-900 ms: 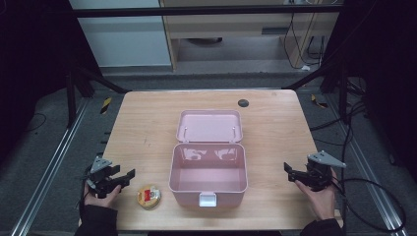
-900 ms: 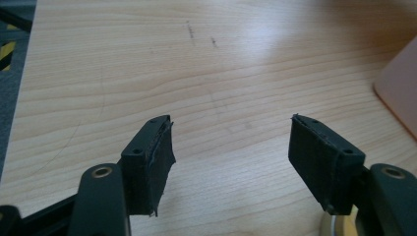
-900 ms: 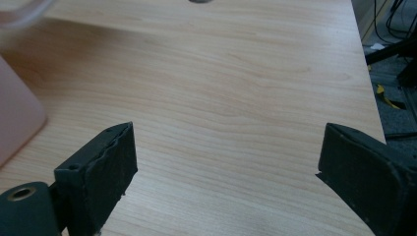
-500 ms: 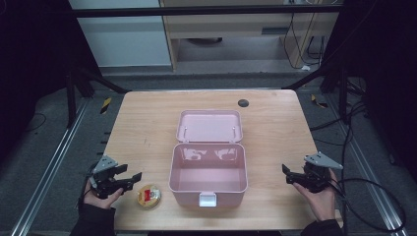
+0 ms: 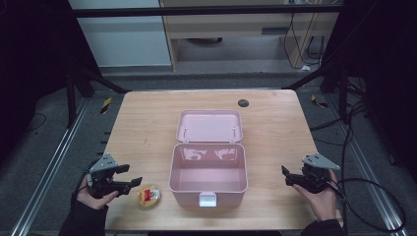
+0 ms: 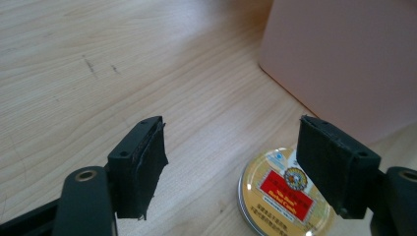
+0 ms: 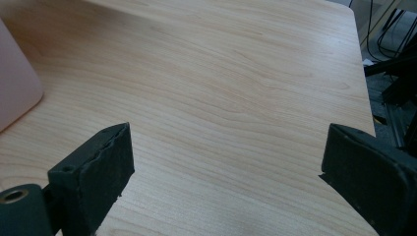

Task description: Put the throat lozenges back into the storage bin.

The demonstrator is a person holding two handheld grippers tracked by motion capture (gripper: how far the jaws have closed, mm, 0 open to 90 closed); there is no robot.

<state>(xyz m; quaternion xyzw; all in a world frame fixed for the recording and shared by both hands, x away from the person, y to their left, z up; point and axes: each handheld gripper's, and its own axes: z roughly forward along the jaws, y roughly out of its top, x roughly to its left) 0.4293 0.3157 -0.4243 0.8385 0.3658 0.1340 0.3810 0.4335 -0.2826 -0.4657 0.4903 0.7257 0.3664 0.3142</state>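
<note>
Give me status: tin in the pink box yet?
Done: the pink box sits open, lid back, nothing visible inside. In hand: the left gripper is open beside the round tin, which lies on the table left of the box. The right gripper is open over bare wood. Left, presumably: grasp, place, close.

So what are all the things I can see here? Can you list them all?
Table: one, light wood, middle of the high view.
Box: one, pink, open and empty, table centre, lid laid back.
Tin: one, round, gold with a red label, left of the box.
Disc: one, small, dark, far table edge.
Left gripper: one, black, open, beside the tin.
Right gripper: one, black, open, right of the box.
Hands: two, holding the grippers.
</note>
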